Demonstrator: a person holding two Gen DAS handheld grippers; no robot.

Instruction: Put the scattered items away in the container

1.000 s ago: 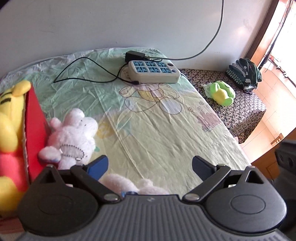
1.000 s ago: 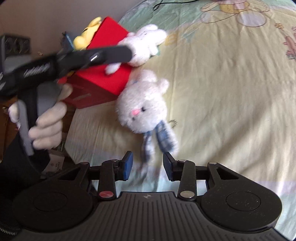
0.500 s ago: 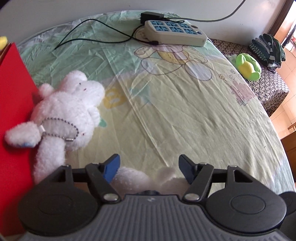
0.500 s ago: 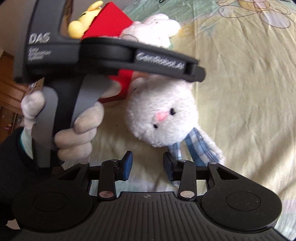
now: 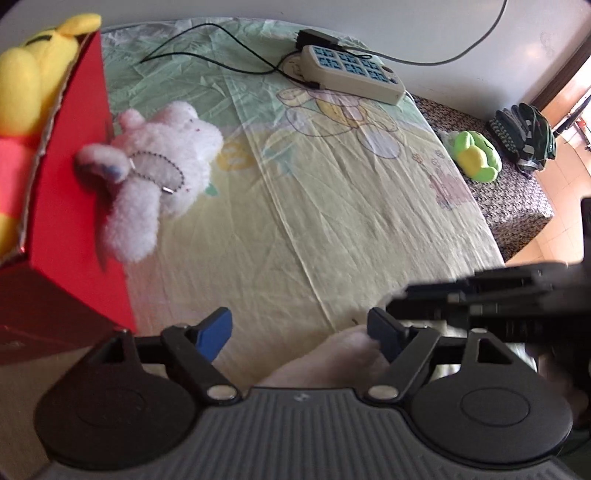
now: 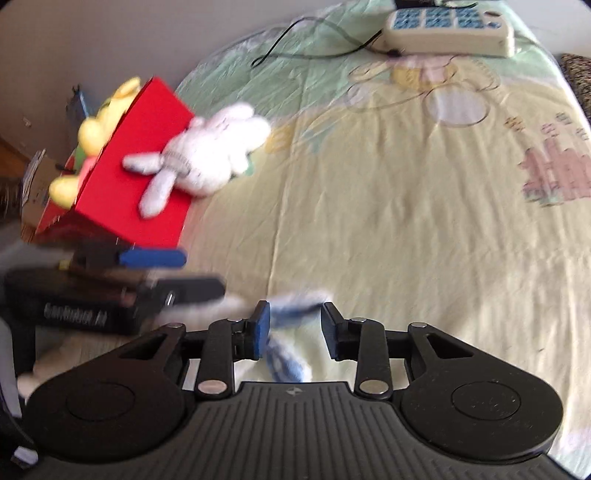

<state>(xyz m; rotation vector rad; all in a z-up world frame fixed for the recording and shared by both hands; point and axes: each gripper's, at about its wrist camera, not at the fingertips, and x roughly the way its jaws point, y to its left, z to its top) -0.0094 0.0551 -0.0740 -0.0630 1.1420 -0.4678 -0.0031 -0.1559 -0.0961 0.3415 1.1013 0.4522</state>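
Observation:
A red box (image 5: 70, 206) (image 6: 144, 177) stands at the left of the bed with a yellow plush (image 5: 22, 74) inside. A white plush bunny (image 5: 159, 166) (image 6: 207, 158) leans against its side. My left gripper (image 5: 301, 334) is open over the head of a second white bunny (image 5: 332, 358), which lies under it. My right gripper (image 6: 295, 328) is open around that bunny's blue checked legs (image 6: 284, 350), blurred. Each gripper shows in the other's view, the right one (image 5: 480, 306) and the left one (image 6: 147, 273).
A beige power strip (image 5: 351, 74) (image 6: 447, 29) with black cables lies at the far end of the bed. A green and yellow plush (image 5: 476, 155) and striped gloves (image 5: 524, 136) rest on a dark patterned bench at the right. The sheet (image 5: 332, 221) lies between.
Both views have swung. My left gripper has shifted left toward the red box and now shows the right gripper beside it. My right gripper has come down over the bunny's legs.

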